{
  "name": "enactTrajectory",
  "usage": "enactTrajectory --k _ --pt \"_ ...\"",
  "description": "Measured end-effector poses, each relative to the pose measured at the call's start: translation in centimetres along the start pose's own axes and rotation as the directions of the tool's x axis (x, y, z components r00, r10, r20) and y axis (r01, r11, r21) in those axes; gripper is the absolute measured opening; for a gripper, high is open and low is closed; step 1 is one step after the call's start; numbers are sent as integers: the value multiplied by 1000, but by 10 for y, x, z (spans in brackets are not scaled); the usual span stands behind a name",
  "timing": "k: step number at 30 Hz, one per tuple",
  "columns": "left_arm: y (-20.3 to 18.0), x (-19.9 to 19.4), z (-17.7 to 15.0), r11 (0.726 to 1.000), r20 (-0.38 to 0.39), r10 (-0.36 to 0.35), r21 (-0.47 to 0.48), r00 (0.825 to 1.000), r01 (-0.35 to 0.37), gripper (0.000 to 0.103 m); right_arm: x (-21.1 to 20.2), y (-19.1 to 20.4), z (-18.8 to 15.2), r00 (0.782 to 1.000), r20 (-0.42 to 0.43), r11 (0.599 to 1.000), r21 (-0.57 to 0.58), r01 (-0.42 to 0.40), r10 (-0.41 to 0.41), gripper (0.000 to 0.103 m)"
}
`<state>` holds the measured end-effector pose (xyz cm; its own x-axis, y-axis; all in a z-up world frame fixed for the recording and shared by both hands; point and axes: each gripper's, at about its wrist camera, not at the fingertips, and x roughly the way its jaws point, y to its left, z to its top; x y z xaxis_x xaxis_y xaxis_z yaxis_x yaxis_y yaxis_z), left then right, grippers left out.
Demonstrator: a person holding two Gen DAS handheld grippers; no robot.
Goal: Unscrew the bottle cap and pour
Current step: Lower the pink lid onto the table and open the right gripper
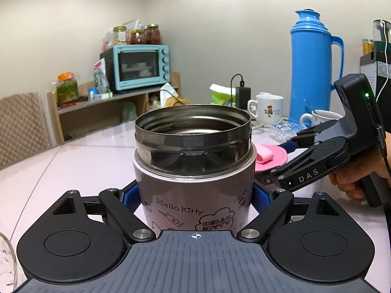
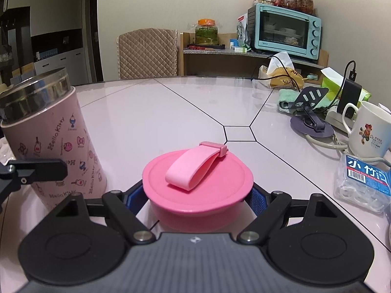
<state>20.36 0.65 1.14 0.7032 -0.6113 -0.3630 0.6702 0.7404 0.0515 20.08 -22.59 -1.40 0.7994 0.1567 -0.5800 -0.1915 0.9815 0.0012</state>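
Note:
A pink Hello Kitty food jar (image 1: 193, 161) stands upright on the pale table, its steel threaded mouth open. My left gripper (image 1: 195, 200) is shut on its body, blue pads pressed to both sides. The jar (image 2: 48, 131) also shows at the left of the right wrist view. The pink screw lid (image 2: 198, 171), with a folded strap handle on top, is off the jar and sits low by the table to the jar's right. My right gripper (image 2: 198, 200) is shut on the lid's rim. I cannot tell whether the lid touches the table. A hand (image 1: 356, 178) holds the right gripper's handle.
A blue thermos (image 1: 312, 68) and two white mugs (image 1: 268, 107) stand behind the lid. Right of it are a clear box of floss picks (image 2: 361, 183), a mug (image 2: 369, 129) and a phone stand (image 2: 310, 112) with cables. A glass (image 1: 6, 263) edges in at my left.

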Motion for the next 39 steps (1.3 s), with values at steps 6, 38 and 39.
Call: enactTrajectory --k 6,38,39 --pt "0 0 0 1000 0 0 0 1000 0 90 2 0 -1 1000 -19 1000 -7 5 -5 85" --pt "-9 5 -2 997 -61 63 49 996 -60 103 -10 -6 -7 1000 13 1000 25 -16 16 100" --pt "-9 6 -2 997 -65 68 51 996 -65 103 -10 -6 -7 1000 12 1000 25 -16 16 101"
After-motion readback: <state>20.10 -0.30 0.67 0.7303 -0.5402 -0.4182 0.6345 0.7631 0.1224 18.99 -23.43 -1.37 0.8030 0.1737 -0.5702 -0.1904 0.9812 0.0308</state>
